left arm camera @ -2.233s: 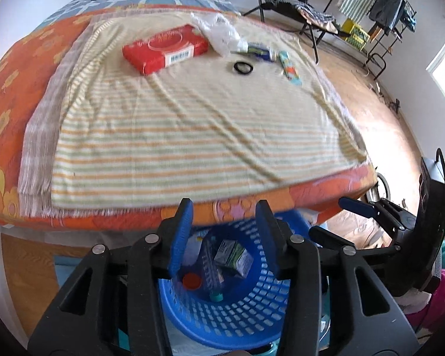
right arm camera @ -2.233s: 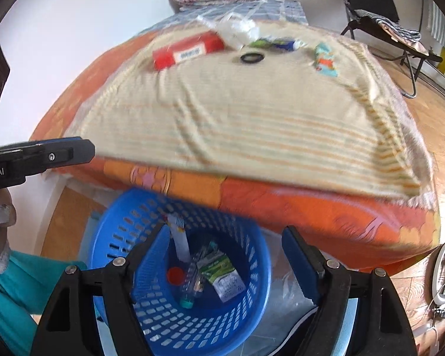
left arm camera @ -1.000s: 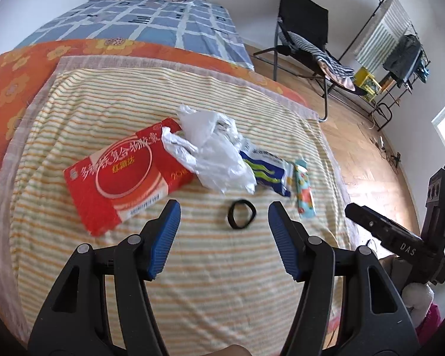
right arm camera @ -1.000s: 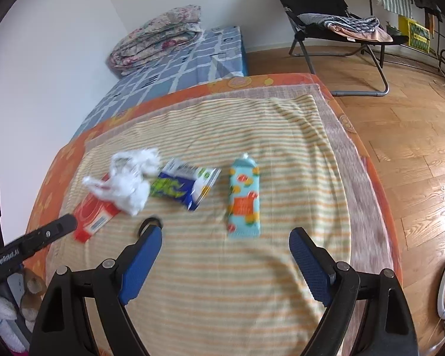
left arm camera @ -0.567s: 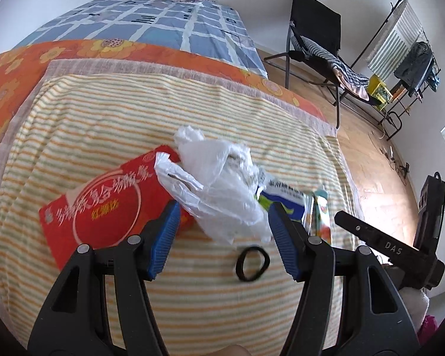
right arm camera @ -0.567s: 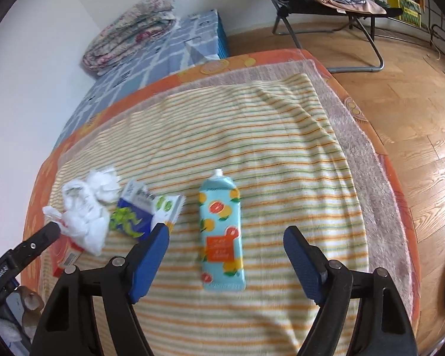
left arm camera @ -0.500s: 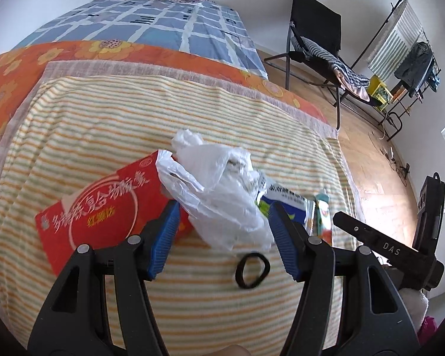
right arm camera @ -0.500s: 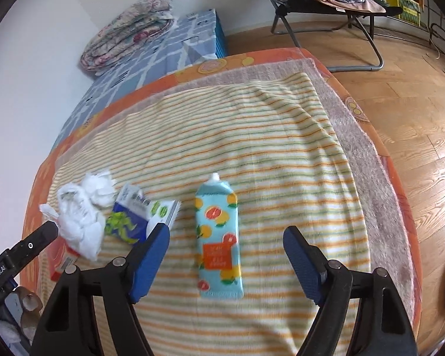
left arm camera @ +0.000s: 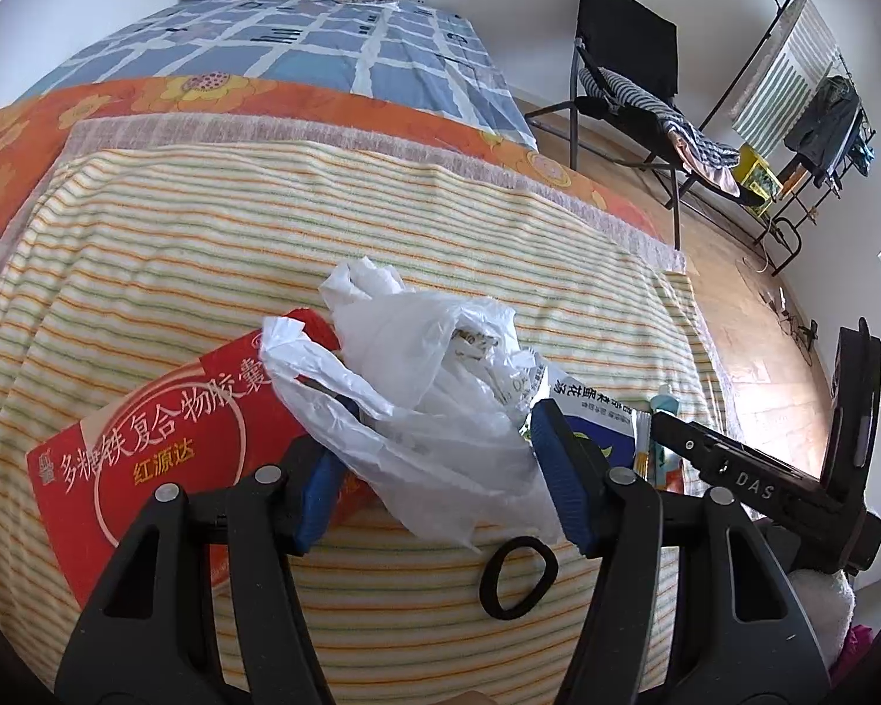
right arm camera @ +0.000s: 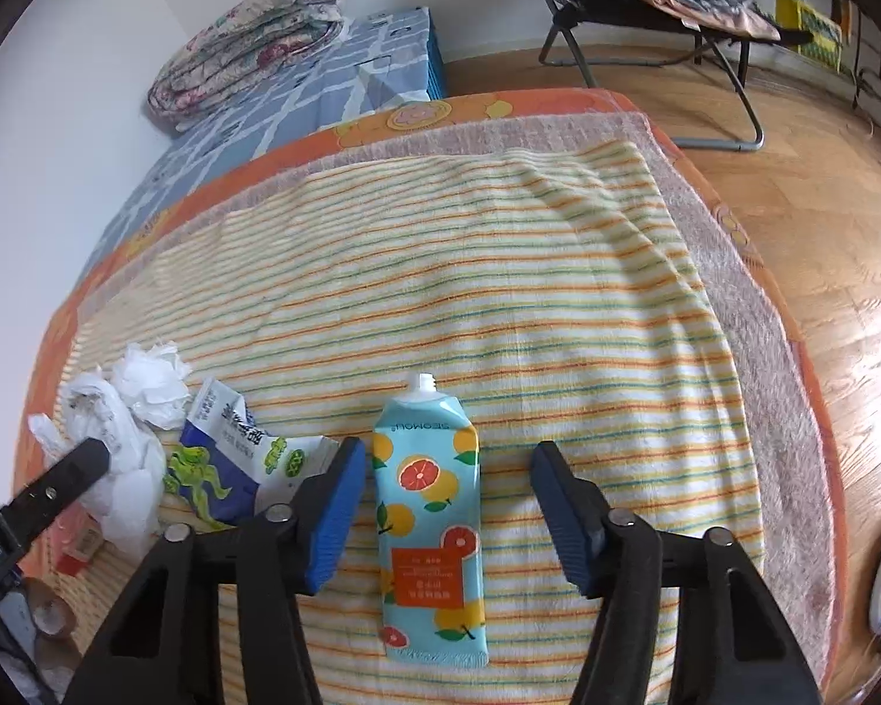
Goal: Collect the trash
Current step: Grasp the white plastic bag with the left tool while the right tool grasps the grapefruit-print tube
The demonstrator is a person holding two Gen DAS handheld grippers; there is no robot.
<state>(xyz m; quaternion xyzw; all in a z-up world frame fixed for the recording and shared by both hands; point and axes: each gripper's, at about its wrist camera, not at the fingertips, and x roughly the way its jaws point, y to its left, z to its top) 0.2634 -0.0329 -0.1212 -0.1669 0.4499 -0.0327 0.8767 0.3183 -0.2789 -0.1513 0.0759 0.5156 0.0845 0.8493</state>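
My left gripper [left arm camera: 440, 470] is open with its jaws on either side of a crumpled white plastic bag [left arm camera: 429, 388] on the striped towel [left arm camera: 205, 247]. A red box [left arm camera: 164, 440] lies just left of the bag, a black ring [left arm camera: 518, 568] below it, a blue-and-green wrapper [left arm camera: 596, 411] to its right. My right gripper [right arm camera: 446, 505] is open over a light blue tube with orange fruit print [right arm camera: 431, 523]. The tube lies between the jaws, nearer the left one. The wrapper [right arm camera: 223, 458] and bag [right arm camera: 123, 411] lie to the left.
The towel covers an orange flowered bed [right arm camera: 499, 106] with a blue checked mattress [left arm camera: 299, 41] and folded quilt [right arm camera: 252, 6] behind. A black folding chair [left arm camera: 628, 76] and a drying rack [left arm camera: 804, 59] stand on the wooden floor [right arm camera: 822, 176] to the right.
Both grippers have moved from the blue basket out over the bed and lowered. The left has closed in around the white bag, the right around the fruit-print tube.
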